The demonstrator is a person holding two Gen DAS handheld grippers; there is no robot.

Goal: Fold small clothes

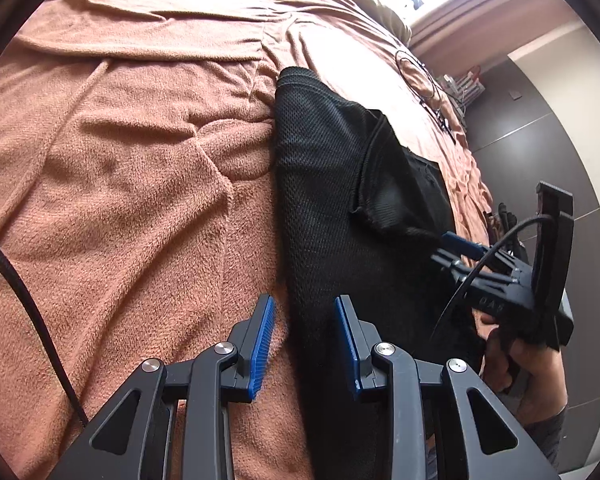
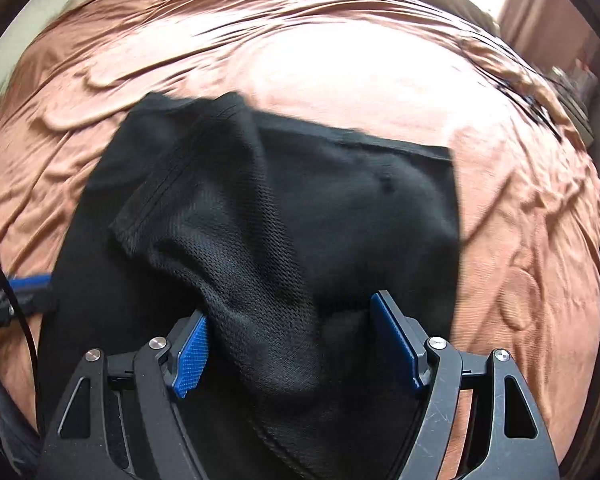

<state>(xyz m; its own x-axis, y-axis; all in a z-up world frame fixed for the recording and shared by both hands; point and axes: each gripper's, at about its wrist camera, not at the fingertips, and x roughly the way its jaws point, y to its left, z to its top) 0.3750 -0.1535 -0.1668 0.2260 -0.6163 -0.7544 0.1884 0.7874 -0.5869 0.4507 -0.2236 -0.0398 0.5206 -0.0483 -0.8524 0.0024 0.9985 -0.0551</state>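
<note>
A black mesh garment (image 1: 332, 184) lies on a brown fleece blanket (image 1: 120, 160). My left gripper (image 1: 305, 312) is open, low over the garment's left edge, one finger above the blanket and the other above the cloth. In the right wrist view the garment (image 2: 340, 208) has a raised fold running down between the wide-apart fingers of my right gripper (image 2: 292, 320), which is open; the fold touches the left pad (image 2: 192, 352). The left wrist view shows the right gripper (image 1: 458, 246) at the garment's right side, with a flap of cloth drawn up to its tip.
The blanket (image 2: 340, 68) covers a bed. A thin black cable (image 1: 424, 80) lies coiled near the bed's far right edge, beyond which is dark floor (image 1: 540, 128). A person's gloved hand (image 1: 512, 360) holds the right gripper. My left gripper (image 2: 24, 284) shows at the left edge.
</note>
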